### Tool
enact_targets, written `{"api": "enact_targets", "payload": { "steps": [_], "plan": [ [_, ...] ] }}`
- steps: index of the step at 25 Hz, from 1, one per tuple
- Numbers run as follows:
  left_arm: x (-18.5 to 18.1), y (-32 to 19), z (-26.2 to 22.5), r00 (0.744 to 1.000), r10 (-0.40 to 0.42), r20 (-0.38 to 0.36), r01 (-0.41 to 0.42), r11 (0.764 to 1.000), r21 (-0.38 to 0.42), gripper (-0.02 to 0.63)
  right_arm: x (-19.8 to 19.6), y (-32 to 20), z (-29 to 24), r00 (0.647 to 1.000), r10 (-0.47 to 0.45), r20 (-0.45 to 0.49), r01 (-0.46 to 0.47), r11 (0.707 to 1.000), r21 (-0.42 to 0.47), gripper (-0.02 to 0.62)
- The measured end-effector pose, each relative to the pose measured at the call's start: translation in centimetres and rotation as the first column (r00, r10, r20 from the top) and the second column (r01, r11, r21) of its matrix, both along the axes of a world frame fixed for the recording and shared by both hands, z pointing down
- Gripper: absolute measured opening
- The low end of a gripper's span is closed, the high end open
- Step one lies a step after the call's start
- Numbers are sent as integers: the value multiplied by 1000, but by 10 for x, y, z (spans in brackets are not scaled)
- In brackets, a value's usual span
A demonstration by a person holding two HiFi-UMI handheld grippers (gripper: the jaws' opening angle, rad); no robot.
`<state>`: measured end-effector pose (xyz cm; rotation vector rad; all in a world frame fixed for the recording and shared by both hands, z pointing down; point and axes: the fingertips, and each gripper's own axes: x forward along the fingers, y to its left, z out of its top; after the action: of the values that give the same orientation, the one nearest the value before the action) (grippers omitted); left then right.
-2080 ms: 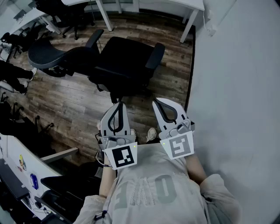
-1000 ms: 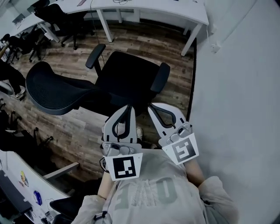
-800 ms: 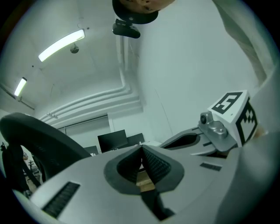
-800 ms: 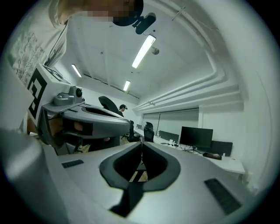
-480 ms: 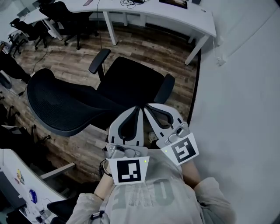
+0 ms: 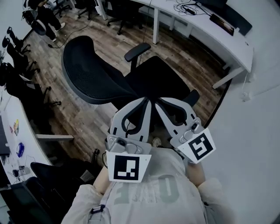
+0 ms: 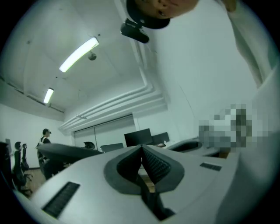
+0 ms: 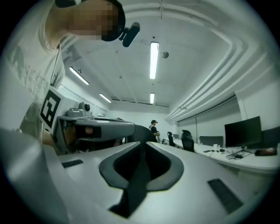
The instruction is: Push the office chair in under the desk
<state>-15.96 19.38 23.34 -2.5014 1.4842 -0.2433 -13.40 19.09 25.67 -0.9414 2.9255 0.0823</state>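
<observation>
Black, mesh-backed office chair (image 6: 162, 81) mid-floor, well short of the long white desk (image 6: 199, 28) at far right: press the closed, empty left claw (image 6: 146, 101) and right claw (image 6: 158, 104) against its backrest (image 6: 87, 72), steering squarely underneath.

Place: an open-plan office.
Seating: a black mesh swivel chair (image 6: 100, 78) with armrests, centre of the head view. More black chairs (image 6: 17, 83) stand along the left edge.
Desks: a long white surface (image 6: 205, 33) on thin legs, upper right, carries cables (image 6: 186, 8). A second white surface (image 6: 24, 131) is at lower left.
Screens: dark monitors (image 7: 138, 137) in a row, centre of the left gripper view. Another monitor (image 8: 243, 131) is on the right of the right gripper view.
Ceiling: white, with strip lights (image 8: 154, 59) and boxed ducts (image 7: 127, 103).
Floor: wood-look planks (image 6: 83, 118).
People: a person (image 8: 154, 127) stands far off among chairs, centre of the right gripper view.
</observation>
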Motion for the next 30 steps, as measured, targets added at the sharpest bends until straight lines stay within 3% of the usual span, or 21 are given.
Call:
{"api": "enact_targets", "payload": {
  "steps": [2, 3, 6, 8, 9, 12, 14, 16, 18, 24, 28, 30],
  "plan": [
    [-32, 9, -20, 988, -88, -123, 87, 996, -14, 17, -12, 1, -15, 997, -77, 24, 77, 997, 29, 24],
    [-50, 12, -31, 980, -138, -144, 140, 990, 3, 18, -20, 2, -22, 993, -113, 33, 112, 993, 44, 30],
    [-99, 16, -42, 954, -300, 1, 298, 949, 100, 34, -46, 9, -26, 979, -203, 2, 203, 978, 36, 169],
    [-123, 20, -37, 935, -354, 37, 348, 931, 106, 187, -59, 10, -23, 976, -212, -41, 214, 976, 47, 184],
    [-132, 21, -36, 932, -362, 8, 360, 929, 90, 207, -64, 8, -22, 976, -206, -62, 210, 976, 54, 184],
    [-154, 22, -39, 919, -393, -31, 394, 915, 91, 235, -79, 3, -16, 975, -202, -94, 207, 977, 48, 184],
    [-169, 23, -31, 896, -442, 41, 436, 894, 99, 235, -87, 1, -11, 974, -195, -118, 201, 978, 49, 184],
    [-187, 20, -11, 870, -485, 86, 482, 875, 55, 235, -95, -2, -5, 970, -182, -159, 193, 980, 57, 184],
    [-206, 9, 11, 858, -502, 108, 505, 863, -2, 233, -104, -5, 3, 964, -174, -199, 188, 980, 56, 184],
    [-237, -36, 64, 854, -484, 193, 506, 857, -91, 233, -125, -15, 43, 919, -137, -370, 154, 988, 18, 184],
    [-235, -50, 68, 871, -434, 229, 463, 882, -91, 235, -136, -23, 51, 912, -110, -395, 128, 992, 21, 184],
    [-233, -55, 68, 866, -413, 282, 448, 891, -69, 233, -140, -25, 50, 915, -101, -392, 121, 992, 28, 184]
  ]
}}
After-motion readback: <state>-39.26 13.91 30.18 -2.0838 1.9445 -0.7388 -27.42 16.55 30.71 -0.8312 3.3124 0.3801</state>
